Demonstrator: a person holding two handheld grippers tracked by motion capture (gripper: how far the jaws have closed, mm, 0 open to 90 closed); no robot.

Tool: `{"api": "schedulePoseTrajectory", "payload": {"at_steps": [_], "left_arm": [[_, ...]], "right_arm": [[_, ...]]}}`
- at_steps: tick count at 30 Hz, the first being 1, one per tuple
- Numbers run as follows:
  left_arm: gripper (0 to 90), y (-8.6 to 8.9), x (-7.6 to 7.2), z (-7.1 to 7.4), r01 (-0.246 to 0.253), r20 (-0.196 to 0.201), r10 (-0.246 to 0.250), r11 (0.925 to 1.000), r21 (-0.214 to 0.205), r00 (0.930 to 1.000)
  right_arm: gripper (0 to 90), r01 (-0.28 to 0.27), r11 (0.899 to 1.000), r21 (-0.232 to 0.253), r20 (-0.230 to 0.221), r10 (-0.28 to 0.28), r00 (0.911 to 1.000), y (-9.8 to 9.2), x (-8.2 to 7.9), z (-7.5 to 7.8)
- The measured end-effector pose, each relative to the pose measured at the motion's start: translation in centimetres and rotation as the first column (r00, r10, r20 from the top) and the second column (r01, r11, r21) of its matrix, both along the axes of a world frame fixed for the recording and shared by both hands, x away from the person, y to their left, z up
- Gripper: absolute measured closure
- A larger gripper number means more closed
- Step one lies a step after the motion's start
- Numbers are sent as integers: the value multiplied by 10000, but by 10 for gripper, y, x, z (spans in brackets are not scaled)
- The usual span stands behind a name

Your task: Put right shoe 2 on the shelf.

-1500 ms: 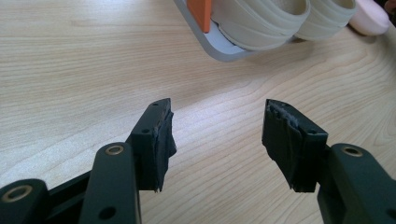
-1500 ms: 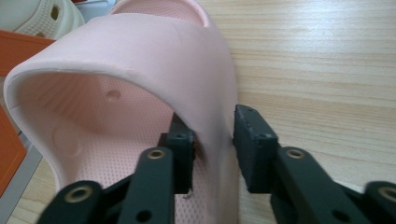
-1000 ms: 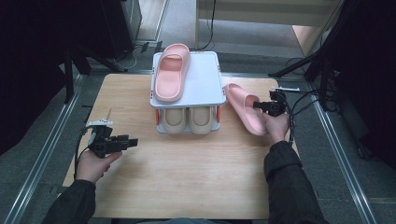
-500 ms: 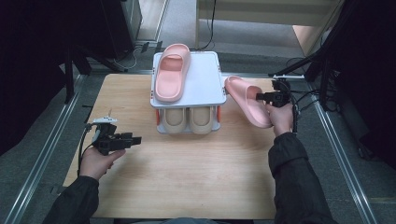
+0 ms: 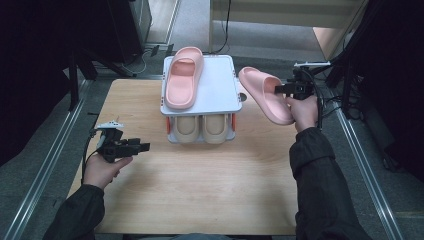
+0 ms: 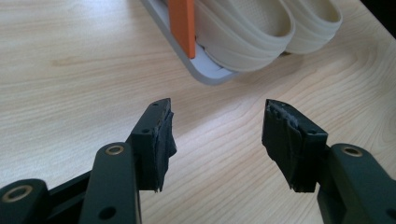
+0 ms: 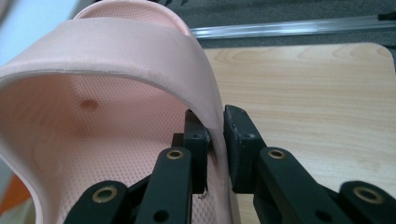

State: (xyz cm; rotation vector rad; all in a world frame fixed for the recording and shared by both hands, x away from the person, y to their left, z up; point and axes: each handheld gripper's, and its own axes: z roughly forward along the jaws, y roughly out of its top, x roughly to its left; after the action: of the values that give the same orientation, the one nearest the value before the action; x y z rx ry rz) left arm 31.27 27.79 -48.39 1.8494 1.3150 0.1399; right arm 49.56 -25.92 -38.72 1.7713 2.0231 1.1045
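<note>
Gripping the pink slipper (image 5: 264,94), right tongs (image 5: 281,90) hold it angled toward the rack (image 5: 220,90).

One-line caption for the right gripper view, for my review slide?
Right gripper clamps the strap of a pink slipper above the wooden table.

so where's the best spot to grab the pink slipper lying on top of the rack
Probably its strap, coming from above: it arches clear of the footbed, thin enough for jaws to close across. The right gripper holds the other pink slipper that way.
</note>
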Motion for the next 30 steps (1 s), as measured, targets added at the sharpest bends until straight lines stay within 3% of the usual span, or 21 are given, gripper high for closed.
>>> {"api": "schedulePoseTrajectory", "payload": {"at_steps": [6, 13, 18, 30], "left_arm": [[434, -3, 4, 1, 114, -17, -114, 9999, 27, 9999], [434, -4, 6, 2, 256, -59, -256, 9997, 11, 9997], [434, -5, 5, 5, 383, -28, -383, 9992, -94, 9993], [435, -2, 1, 5, 420, 7, -420, 9990, -150, 9991]], "right_arm": [[806, 64, 10000, -12, 326, -63, 9994, 14, 4, 27], [798, -104, 9999, -132, 484, 111, 9988, 38, 14, 47], [803, -385, 9986, -368, 318, 396, 9987, 62, 26, 50], [787, -383, 9932, -1103, 261, 414, 9988, 112, 45, 52]]}}
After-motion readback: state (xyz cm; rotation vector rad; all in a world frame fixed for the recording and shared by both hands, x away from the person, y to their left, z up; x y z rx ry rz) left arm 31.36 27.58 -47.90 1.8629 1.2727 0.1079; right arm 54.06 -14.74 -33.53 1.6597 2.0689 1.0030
